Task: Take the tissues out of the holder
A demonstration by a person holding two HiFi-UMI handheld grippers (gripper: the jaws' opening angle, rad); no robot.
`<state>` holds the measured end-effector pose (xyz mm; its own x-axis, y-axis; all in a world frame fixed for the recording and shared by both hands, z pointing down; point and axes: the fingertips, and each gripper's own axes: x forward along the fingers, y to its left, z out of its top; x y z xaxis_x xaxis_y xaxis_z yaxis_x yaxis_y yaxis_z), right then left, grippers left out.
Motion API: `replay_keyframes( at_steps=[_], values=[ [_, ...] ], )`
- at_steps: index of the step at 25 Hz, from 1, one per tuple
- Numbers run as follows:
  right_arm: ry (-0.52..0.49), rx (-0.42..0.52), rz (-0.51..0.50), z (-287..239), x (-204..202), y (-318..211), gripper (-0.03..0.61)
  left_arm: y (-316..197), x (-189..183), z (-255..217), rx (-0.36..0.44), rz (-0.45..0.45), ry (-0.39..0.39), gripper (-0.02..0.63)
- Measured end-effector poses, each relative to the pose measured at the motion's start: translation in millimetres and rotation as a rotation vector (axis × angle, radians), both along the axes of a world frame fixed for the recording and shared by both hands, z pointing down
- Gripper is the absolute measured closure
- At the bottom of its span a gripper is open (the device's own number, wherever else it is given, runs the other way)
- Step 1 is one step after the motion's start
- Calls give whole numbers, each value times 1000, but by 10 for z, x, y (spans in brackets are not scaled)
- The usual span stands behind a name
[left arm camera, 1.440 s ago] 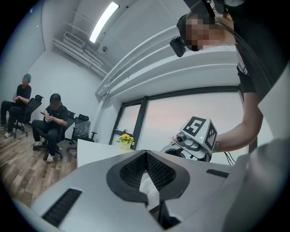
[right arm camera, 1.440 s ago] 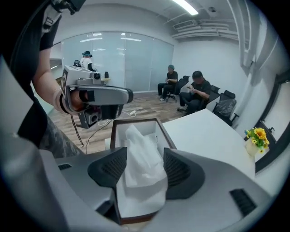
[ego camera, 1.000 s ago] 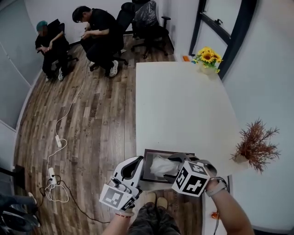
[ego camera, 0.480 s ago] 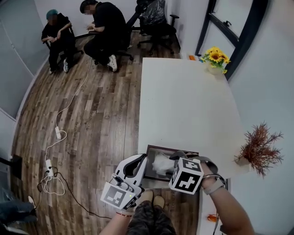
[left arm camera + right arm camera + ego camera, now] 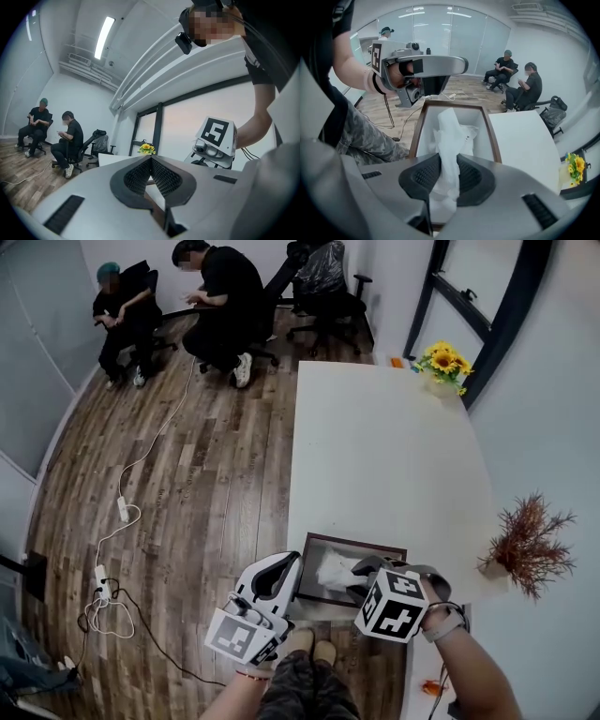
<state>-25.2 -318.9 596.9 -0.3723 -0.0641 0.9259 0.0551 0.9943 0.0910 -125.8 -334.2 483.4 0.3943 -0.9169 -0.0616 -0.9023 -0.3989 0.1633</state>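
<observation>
A dark-rimmed rectangular tissue holder [image 5: 325, 540] sits at the near edge of the white table [image 5: 384, 446]. A crumpled white tissue [image 5: 335, 570] sticks up out of it. My right gripper [image 5: 364, 572] reaches over the holder from the right. Its jaws are closing, and in the right gripper view the tissue [image 5: 449, 133] runs up between the two dark pads, which press on it. The holder's brown rim [image 5: 416, 136] and white inside show beyond them. My left gripper [image 5: 283, 563] hovers just left of the holder, shut and empty [image 5: 151, 161].
A pot of sunflowers [image 5: 440, 361] stands at the table's far corner and a reddish dried plant [image 5: 527, 542] at its right edge. Two people sit on office chairs [image 5: 220, 306] at the back. A cable with a power strip [image 5: 123, 512] lies on the wooden floor.
The right gripper has settled a little lower over the holder's near right side, beside the tissue. The left gripper has hardly moved. The head view has drifted slightly.
</observation>
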Motion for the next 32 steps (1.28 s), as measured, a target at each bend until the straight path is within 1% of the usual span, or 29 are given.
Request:
replay_keyframes(
  at_steps=[9, 12, 15, 20, 26, 32],
  values=[
    [-167, 16, 118, -513, 94, 18, 486, 9, 155, -333, 30, 40, -27, 607],
    [-234, 45, 159, -687, 110, 13, 486, 16, 214, -439, 47, 60, -35, 607],
    [-329, 83, 222, -875, 116, 10, 486, 23, 275, -508, 53, 76, -41, 607],
    [-462, 93, 330, -1137, 104, 52, 486, 33, 344, -652, 74, 89, -14, 607],
    [-550, 88, 417, -1283, 154, 106, 486, 36, 450, -771, 84, 105, 7, 607],
    [-657, 121, 511, -1461, 232, 101, 486, 72, 491, -840, 77, 105, 39, 607]
  ],
)
